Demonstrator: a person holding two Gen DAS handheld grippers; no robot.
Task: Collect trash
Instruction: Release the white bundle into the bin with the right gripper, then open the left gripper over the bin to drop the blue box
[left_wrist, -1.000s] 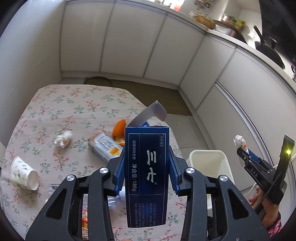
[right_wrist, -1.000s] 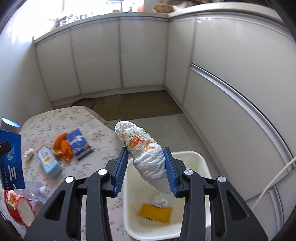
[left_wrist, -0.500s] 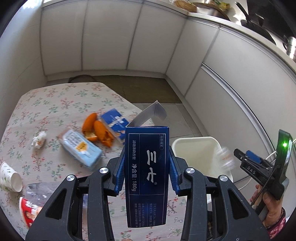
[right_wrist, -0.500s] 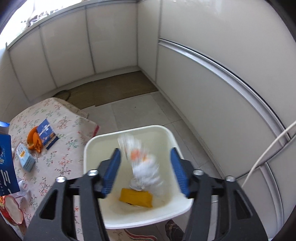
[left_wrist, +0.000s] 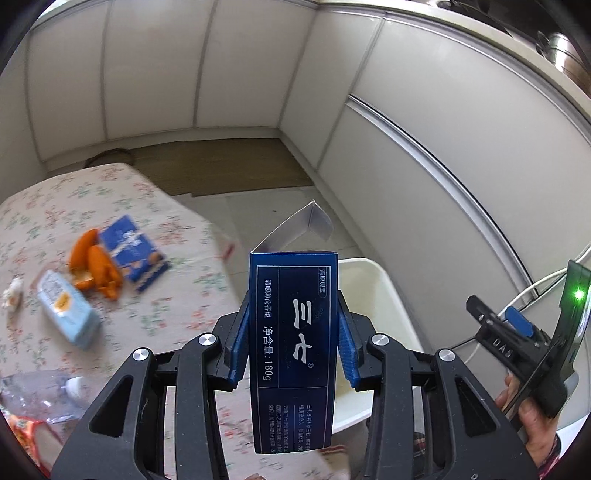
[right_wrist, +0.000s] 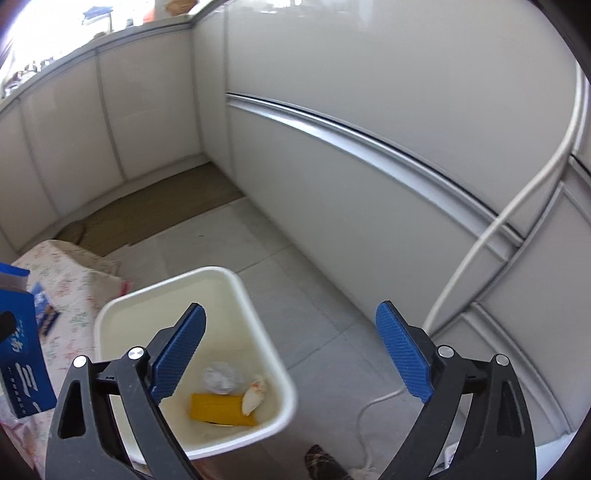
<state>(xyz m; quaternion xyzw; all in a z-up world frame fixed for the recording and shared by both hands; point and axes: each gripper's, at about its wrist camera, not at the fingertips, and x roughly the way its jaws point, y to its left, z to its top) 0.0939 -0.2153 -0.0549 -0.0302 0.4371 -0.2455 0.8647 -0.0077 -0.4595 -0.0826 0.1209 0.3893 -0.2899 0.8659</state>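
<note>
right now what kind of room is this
Probably a home kitchen: white cabinets run under a counter, a metal pot sits on top, and a table with a flowered cloth stands beside a white bin.

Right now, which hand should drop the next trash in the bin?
Left. The left gripper already holds the blue box near the white bin; the right gripper is open and empty.

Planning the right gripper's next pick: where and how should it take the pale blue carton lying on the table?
Grip the pale blue carton across its two long sides near the middle, coming from above. It lies flat on the table with a broad face up, so likely only the narrow width fits between the fingers. The orange peel sits close by its far end, so stay clear of that end.
</note>
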